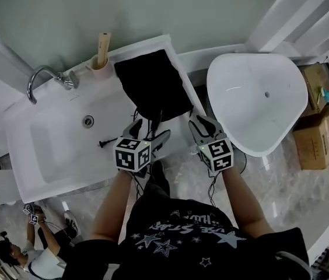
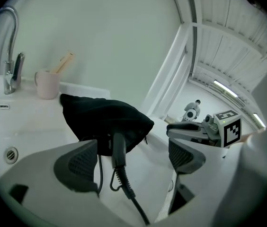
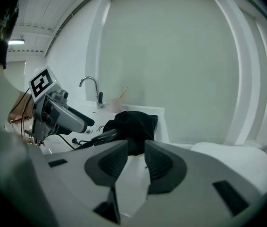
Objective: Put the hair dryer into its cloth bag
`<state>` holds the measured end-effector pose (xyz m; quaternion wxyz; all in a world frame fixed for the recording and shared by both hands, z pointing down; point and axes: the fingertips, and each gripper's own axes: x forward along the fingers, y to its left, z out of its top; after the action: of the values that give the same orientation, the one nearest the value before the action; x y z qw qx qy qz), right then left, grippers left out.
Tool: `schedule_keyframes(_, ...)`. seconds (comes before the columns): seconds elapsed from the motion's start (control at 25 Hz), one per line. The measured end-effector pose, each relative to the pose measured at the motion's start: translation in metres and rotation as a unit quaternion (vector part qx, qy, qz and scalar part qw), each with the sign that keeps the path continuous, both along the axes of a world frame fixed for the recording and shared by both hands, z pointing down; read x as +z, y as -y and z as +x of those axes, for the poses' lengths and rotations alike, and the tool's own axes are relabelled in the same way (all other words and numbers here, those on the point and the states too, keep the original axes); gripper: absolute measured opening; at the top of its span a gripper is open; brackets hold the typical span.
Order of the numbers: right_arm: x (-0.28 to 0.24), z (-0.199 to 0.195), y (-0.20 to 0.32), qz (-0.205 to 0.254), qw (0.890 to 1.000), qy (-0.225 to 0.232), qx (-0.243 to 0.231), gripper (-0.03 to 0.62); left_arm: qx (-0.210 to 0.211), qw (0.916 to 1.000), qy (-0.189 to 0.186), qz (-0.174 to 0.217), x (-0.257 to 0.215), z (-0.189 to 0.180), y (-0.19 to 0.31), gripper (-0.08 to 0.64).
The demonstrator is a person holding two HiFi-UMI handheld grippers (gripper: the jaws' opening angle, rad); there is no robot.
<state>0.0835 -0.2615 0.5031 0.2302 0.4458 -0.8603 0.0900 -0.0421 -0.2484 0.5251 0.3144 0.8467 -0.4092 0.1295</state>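
Note:
The black cloth bag (image 1: 153, 89) lies on the white counter beside the sink, bulging around the hair dryer's body. The dryer's dark handle (image 2: 118, 148) sticks out of the bag's mouth toward me, and its cord (image 2: 131, 197) trails down. My left gripper (image 2: 133, 160) is open wide with the handle between its pads, touching neither. It appears in the head view as the left gripper (image 1: 148, 132), just in front of the bag. My right gripper (image 3: 136, 162) stands to the right of the bag, its jaws a narrow gap apart with nothing between them; the bag (image 3: 133, 122) lies beyond.
A sink basin (image 1: 48, 150) with a chrome faucet (image 1: 42, 76) lies to the left. A pink cup (image 1: 100, 63) holding a wooden-handled brush stands behind the bag. The cord's plug (image 1: 105, 142) rests on the sink rim. A white tub (image 1: 258, 98) and cardboard boxes (image 1: 316, 130) are at the right.

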Motion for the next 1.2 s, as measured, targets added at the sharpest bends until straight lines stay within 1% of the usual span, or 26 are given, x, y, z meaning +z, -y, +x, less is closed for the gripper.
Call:
schedule_keyframes(0.08,-0.008,0.006,-0.012,0.015,1.0,0.005,0.002,0.093,-0.005,0.9999,0.004,0.009,-0.006,0.001,-0.012,0.474)
schedule_keyframes(0.16,-0.015,0.013,-0.022,0.032,0.999,0.008,0.006,0.034,-0.007,0.9998,0.008,0.016,-0.011,0.004,-0.024,0.472)
schedule_keyframes(0.28,-0.019,0.022,-0.04,0.033,0.999,0.019,0.005,0.008,-0.013,0.9995,0.008,0.027,-0.02,0.011,-0.042,0.468)
schedule_keyframes(0.32,-0.02,0.025,-0.047,0.03,0.999,0.025,0.002,0.008,-0.016,0.9994,0.009,0.03,-0.023,0.013,-0.049,0.442)
schedule_keyframes(0.36,-0.022,0.027,-0.053,0.027,0.999,0.032,-0.001,0.008,-0.019,0.9992,0.01,0.035,-0.026,0.015,-0.056,0.379)
schedule_keyframes(0.4,-0.024,0.028,-0.058,0.026,0.999,0.039,-0.003,0.008,-0.021,0.9989,0.013,0.039,-0.028,0.017,-0.062,0.34)
schedule_keyframes(0.52,-0.028,0.034,-0.076,0.029,0.998,0.049,-0.006,0.006,-0.019,0.9986,0.016,0.046,-0.032,0.025,-0.083,0.318)
schedule_keyframes(0.68,-0.025,0.035,-0.101,0.034,0.998,0.043,-0.02,0.006,-0.016,0.9982,0.019,0.055,-0.031,0.03,-0.108,0.264)
schedule_keyframes(0.84,-0.025,0.04,-0.124,0.042,0.998,0.041,-0.027,0.006,-0.016,0.9972,0.025,0.068,-0.033,0.036,-0.13,0.25)
schedule_keyframes(1.2,-0.02,0.061,-0.187,0.044,0.998,0.046,-0.021,0.006,-0.058,0.9943,0.032,0.083,-0.036,0.035,-0.19,0.046)
